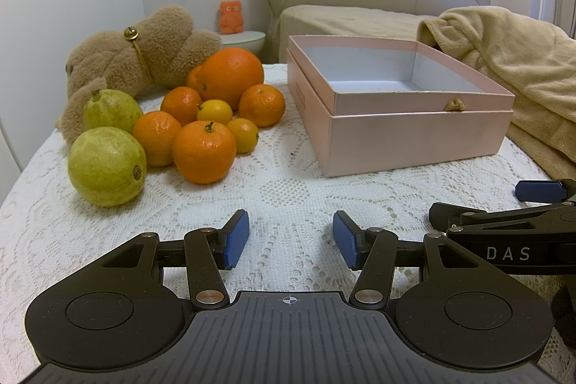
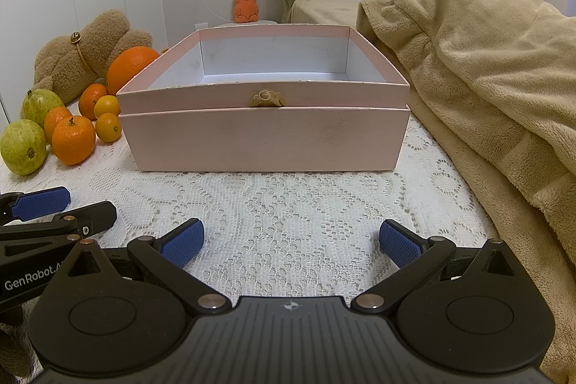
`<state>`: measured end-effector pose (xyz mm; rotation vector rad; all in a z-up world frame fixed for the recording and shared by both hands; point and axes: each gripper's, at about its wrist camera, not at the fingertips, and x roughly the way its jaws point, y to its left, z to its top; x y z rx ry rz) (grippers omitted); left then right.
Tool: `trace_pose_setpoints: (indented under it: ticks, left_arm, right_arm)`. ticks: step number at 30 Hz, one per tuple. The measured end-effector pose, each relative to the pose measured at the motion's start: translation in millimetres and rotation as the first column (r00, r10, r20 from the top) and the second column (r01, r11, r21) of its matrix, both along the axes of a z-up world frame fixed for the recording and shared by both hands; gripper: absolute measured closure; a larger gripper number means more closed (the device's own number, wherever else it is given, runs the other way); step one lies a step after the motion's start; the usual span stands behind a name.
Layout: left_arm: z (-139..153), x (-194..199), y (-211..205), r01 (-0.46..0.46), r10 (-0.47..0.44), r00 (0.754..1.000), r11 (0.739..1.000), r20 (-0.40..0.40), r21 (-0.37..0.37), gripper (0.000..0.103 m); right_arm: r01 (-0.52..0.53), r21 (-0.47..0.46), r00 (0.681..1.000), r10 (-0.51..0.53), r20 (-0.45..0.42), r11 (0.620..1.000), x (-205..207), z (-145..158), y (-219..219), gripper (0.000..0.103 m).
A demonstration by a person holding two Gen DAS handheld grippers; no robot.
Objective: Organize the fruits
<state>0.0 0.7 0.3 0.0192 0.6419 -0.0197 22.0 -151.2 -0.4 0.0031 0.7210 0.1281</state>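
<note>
Pink box on lace cloth, 12 o'clock in right wrist view, 1–2 o'clock in left wrist view. Square-ish, open top, white inside, empty; sits nested in its own lid/base; small tan tag on near wall. Near wall square-on to right cam.

Fruit pile at 10–11 o'clock in left wrist view, just left of box, touching plush bear behind:
- big orange at back, round, glossy, no clear long axis.
- 2 guavas: near guava yellow-green, slightly oval, calyx end facing 3–4 o'clock toward cam; far guava behind it, stem nub up at 11 o'clock.
- mandarins, front mandarin w/ stem pointing up, 12 o'clock; 3 more clustered behind and beside, plus another partly hidden behind big orange.
- 2 small yellow-orange citrus, smallest, mid-pile, between mandarins.

Beige blanket at 2–3 o'clock, against box's right side.

Left gripper: jaws apart, nothing between, low over cloth. Right gripper: jaws wide apart, nothing between, aimed at box.
</note>
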Motion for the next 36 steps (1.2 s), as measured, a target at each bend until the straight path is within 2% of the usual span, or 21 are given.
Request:
trace_pose_setpoints:
  ticks: [26, 29, 32, 36]
  left_arm:
    - [1.4, 0.5, 1.1, 0.001, -0.001, 1.000, 1.000, 0.000, -0.009, 0.045]
    - [0.9, -0.7, 8.7, 0.005, -0.005, 1.000, 0.999, 0.004, -0.053, 0.047]
    - [1.9, 0.2, 23.3, 0.016, -0.015, 1.000, 0.990, 0.009, -0.139, 0.048]
    - [7.2, 2.8, 31.4, 0.025, -0.026, 1.000, 0.990, -0.004, -0.141, 0.055]
  right_arm:
    - [-0.001, 0.002, 1.000, 0.001, -0.001, 1.000, -0.1, 0.5, 0.5, 0.000]
    - [-0.040, -0.002, 0.998, 0.040, -0.048, 0.999, 3.0, 7.0, 2.0, 0.000]
    - [-0.056, -0.011, 0.993, 0.054, -0.100, 0.998, -1.9, 14.5, 0.3, 0.000]
    - [-0.028, -0.014, 0.994, 0.026, -0.102, 1.000, -9.1, 15.1, 1.8, 0.000]
